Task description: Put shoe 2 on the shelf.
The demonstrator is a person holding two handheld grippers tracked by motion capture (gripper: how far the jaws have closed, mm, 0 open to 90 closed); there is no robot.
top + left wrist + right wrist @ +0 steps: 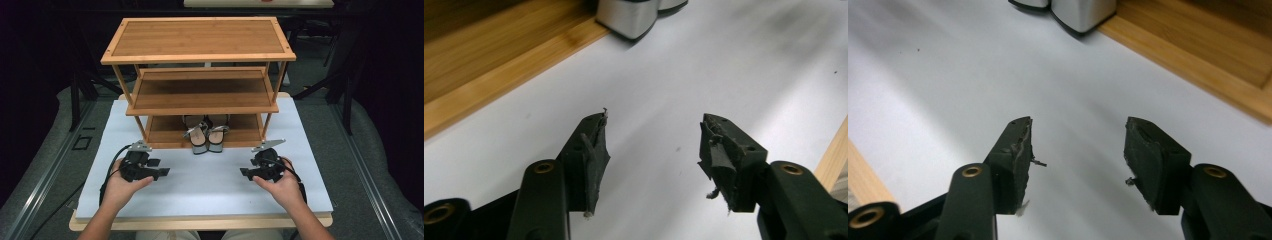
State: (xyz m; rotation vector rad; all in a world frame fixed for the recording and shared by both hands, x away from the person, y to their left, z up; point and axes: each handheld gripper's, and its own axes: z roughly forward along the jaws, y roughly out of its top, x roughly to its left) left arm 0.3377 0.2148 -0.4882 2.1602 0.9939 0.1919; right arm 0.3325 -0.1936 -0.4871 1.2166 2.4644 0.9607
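A three-shelf bamboo rack (200, 40) stands at the back of the white tabletop (205, 190). A pair of silver-grey heeled sandals (205, 135) rests on its bottom shelf (165, 134), the heels poking out over the front edge. My left gripper (161, 168) lies low over the white surface left of the sandals, jaws open and empty, pointing right. My right gripper (243, 172) mirrors it on the right, also open and empty. The left gripper view shows the open left gripper (654, 130) with a silver heel (626, 17) ahead. The right gripper view shows the open right gripper (1078, 132) and a silver heel (1083, 12).
The rack's two upper shelves carry nothing. The bottom shelf's front edge (499, 75) runs close beside each gripper, as seen again at the shelf edge (1208, 65). A wooden table rim (200, 222) borders the white surface near the person.
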